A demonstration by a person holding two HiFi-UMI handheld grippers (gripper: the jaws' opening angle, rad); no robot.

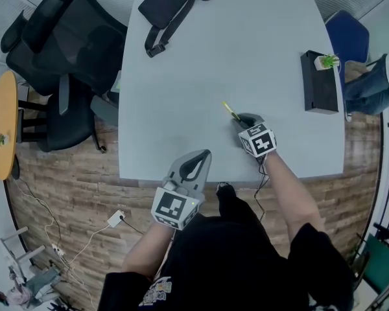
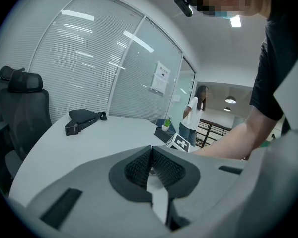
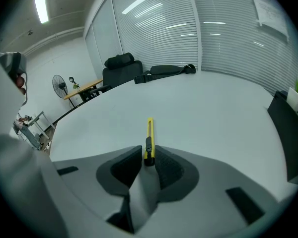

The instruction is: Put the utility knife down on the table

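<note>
- The right gripper (image 3: 149, 156), at frame centre, clamps the rear end of the yellow utility knife (image 3: 149, 132), which points out over the white table (image 1: 246, 50).
- The left gripper (image 2: 151, 157), at lower centre, has its jaws pressed together with nothing between them.

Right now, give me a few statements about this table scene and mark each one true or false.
1. The right hand-held gripper grips a yellow utility knife. True.
2. The left hand-held gripper grips the black bag. False: its jaws are together on nothing, and the bag lies at the far side of the table.
3. A small green plant sits on the black box. True.
4. The black office chair stands at the table's right side. False: it stands at the left side in the head view.
</note>
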